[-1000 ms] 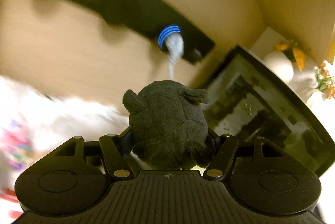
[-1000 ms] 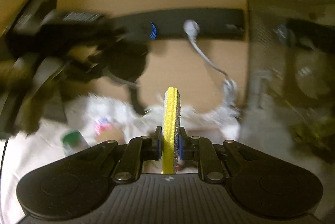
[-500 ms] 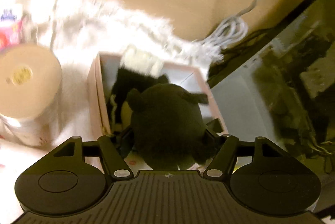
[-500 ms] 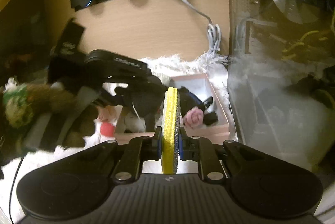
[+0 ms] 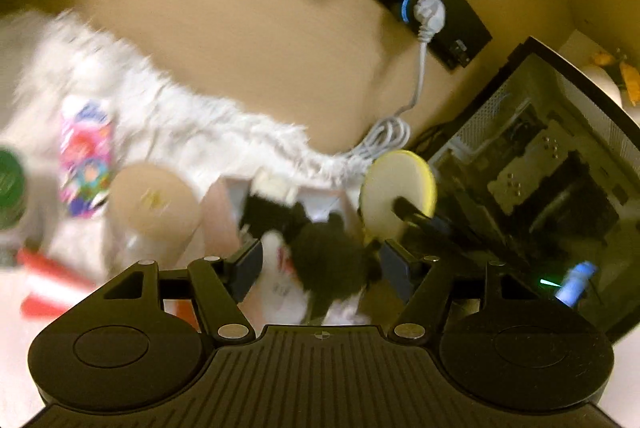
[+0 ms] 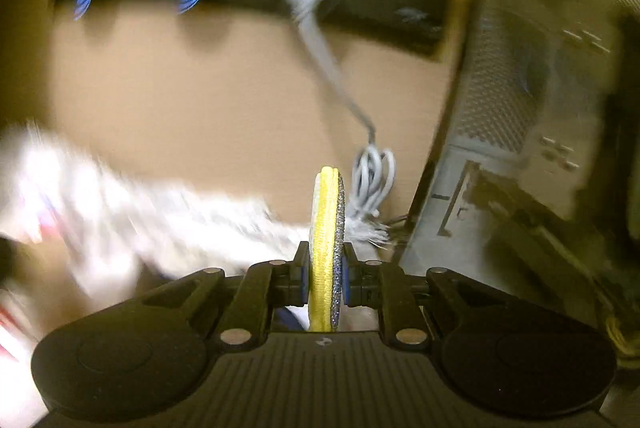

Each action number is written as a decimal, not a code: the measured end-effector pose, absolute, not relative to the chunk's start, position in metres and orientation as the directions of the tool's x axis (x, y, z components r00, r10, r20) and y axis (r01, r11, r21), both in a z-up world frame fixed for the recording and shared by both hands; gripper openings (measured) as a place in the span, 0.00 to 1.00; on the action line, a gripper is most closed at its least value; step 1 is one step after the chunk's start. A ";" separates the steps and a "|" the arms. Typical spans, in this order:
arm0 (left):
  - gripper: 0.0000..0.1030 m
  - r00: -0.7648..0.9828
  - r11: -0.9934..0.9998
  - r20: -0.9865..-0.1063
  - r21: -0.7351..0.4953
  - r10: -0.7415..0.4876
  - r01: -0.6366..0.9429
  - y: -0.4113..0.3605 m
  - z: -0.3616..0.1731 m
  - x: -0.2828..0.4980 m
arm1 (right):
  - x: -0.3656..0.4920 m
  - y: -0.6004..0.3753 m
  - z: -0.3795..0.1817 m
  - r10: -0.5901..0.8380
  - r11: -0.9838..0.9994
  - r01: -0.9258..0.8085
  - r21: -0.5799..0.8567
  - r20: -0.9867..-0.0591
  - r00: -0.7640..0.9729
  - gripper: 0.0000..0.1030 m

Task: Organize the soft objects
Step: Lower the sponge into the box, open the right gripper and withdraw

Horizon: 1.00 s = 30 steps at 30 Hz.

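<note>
- White fluffy rug (image 5: 224,124) covered the wooden floor beside a computer case (image 5: 552,164).
- Dark plush toy (image 5: 332,260) lay over the pink box (image 5: 218,208), between the wide-open left gripper (image 5: 320,264) fingers, untouched.
- Right gripper (image 6: 326,278) was clamped on a yellow round sponge (image 6: 324,248).

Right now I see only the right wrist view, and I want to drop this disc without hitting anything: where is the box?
Observer: The pink box lies on the white rug, just left of your disc.
Operator: Is the left gripper in my way?
Observer: It is over the box, jaws wide, with a dark plush toy between them. The pads look clear of it.
Operator: Any room inside?
Observer: Some, though a black item already lies at the far end.
</note>
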State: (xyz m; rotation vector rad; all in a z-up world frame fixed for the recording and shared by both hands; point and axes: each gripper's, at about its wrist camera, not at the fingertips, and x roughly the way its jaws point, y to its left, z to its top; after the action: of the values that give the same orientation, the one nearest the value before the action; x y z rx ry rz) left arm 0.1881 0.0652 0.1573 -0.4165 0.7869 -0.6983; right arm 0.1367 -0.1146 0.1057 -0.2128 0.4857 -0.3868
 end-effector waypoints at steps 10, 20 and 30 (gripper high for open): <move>0.68 0.505 0.773 -0.607 -0.591 -0.614 0.229 0.138 0.102 0.139 | 0.116 -0.128 0.085 -0.265 0.962 0.189 -0.196 -0.523 0.810 0.36; 0.68 0.554 0.821 -0.648 -0.557 -0.523 0.123 0.174 0.084 0.133 | 0.093 -0.136 0.101 -0.086 0.991 0.128 0.043 -0.533 0.842 0.65; 0.68 0.556 0.888 -0.699 -0.414 -0.450 0.198 0.164 0.090 0.114 | 0.086 -0.116 0.092 -0.078 0.990 0.132 0.056 -0.562 0.823 0.67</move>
State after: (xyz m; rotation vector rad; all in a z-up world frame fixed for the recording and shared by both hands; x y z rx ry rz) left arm 0.1140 0.1637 0.0901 -0.3039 0.9047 -0.3893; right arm 0.0863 -0.1155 0.0922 0.0935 0.5935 -0.1118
